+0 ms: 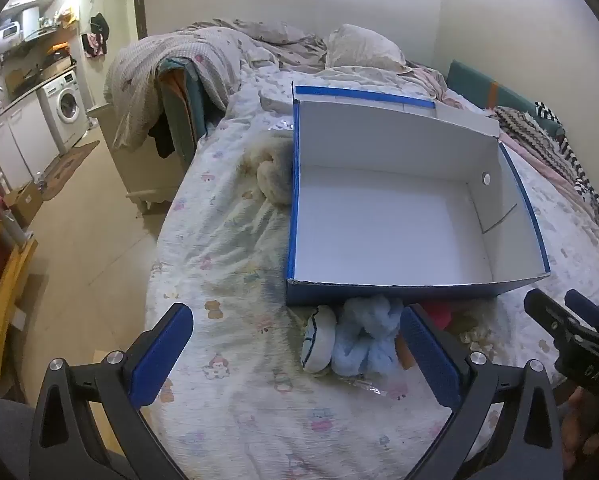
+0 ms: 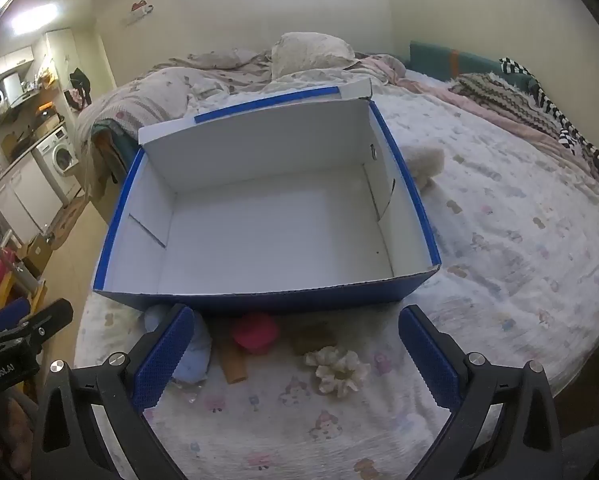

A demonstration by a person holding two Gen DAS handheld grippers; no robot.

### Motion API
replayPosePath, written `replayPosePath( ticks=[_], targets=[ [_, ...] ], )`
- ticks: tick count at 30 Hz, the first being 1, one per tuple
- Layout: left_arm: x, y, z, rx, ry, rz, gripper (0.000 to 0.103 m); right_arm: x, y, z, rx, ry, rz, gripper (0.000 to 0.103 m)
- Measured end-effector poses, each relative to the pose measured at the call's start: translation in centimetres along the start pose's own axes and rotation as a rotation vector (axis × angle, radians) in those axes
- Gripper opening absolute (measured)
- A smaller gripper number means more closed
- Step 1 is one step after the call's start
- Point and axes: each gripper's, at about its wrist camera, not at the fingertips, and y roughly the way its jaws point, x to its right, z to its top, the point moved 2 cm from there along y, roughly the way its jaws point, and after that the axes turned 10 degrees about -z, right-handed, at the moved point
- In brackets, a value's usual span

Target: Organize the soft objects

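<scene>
An open blue box point(image 1: 295, 208) with a white inside sits on the bed; it also shows in the right wrist view point(image 2: 419, 200). Nothing lies in it. In front of it lie a light blue fluffy piece point(image 1: 369, 336), a small white sock-like piece point(image 1: 318, 338), a red soft item point(image 2: 255, 332), a brown piece point(image 2: 313, 336) and a cream scrunchie point(image 2: 337, 368). A cream fluffy item point(image 1: 271, 176) lies beside the box. My left gripper point(image 1: 295, 356) is open above the sheet near the blue piece. My right gripper point(image 2: 295, 356) is open over the red and cream items.
The bed has a patterned white sheet point(image 1: 227, 272), with rumpled quilts and a pillow point(image 1: 359, 48) behind the box and striped knitwear point(image 2: 539, 108) at the right. The bed's left edge drops to the floor point(image 1: 79, 220), with a washing machine point(image 1: 65, 108) beyond.
</scene>
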Motion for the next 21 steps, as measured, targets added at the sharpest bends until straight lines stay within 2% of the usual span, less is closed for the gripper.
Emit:
replayPosePath(
  ticks=[21],
  targets=[
    [0.80,-0.46,-0.07,0.012,0.030,-0.009,0.103,-0.28,0.30,-0.24,-0.006,-0.008,-0.020,0.103]
  ],
)
